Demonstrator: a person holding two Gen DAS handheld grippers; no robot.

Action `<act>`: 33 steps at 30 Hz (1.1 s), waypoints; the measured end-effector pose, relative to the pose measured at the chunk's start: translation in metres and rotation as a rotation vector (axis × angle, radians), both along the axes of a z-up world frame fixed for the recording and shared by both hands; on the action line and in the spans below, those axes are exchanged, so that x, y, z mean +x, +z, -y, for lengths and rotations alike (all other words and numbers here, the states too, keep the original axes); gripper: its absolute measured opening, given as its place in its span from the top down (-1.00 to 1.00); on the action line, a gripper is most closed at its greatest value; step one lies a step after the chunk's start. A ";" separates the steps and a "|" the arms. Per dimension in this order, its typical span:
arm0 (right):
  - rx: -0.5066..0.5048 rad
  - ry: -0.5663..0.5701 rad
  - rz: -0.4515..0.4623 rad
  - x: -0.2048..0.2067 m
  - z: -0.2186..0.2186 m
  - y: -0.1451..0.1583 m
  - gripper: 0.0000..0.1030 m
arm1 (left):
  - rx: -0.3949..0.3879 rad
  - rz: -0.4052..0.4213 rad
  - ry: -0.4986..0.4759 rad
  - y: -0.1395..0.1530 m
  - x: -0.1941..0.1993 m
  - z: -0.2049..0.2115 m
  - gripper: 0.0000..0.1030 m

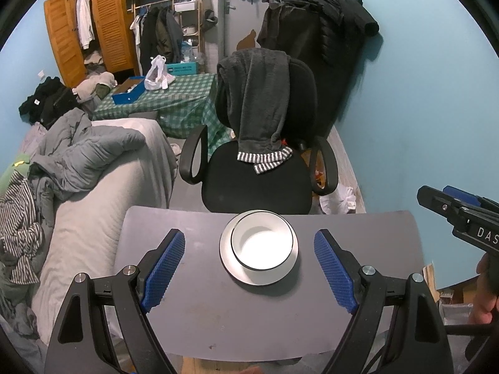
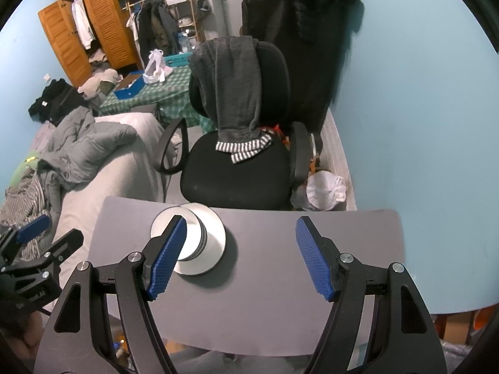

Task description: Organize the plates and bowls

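The bowl (image 1: pixel 263 243) sits in the plate (image 1: pixel 229 249) near the table's (image 1: pixel 358 224) far edge. Both the left gripper (image 1: pixel 249 268) and right gripper (image 2: pixel 240 255) are spread, holding nothing. A careless nudge could push the stack off the far edge.

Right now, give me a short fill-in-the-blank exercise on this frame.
1. The white bowl sits on a ____.
2. The plate rests on the grey ____.
3. The left gripper has its fingers ____, gripping nothing.
4. Behind the table stands a black ____.

Missing words: plate; table; open; chair
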State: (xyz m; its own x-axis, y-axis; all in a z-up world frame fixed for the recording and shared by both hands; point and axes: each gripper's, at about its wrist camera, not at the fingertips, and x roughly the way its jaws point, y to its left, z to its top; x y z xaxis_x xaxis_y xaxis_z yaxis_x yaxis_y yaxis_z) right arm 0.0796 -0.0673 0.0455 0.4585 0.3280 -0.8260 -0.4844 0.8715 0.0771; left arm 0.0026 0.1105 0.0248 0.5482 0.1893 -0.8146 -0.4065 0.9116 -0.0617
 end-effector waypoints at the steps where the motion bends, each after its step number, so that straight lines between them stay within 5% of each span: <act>1: 0.000 0.000 0.000 0.000 0.000 0.000 -0.39 | -0.001 -0.001 0.000 0.000 0.000 0.000 -0.67; 33: 0.005 -0.001 -0.011 -0.001 -0.002 -0.003 -0.39 | -0.027 -0.001 -0.023 0.002 0.004 -0.007 -0.67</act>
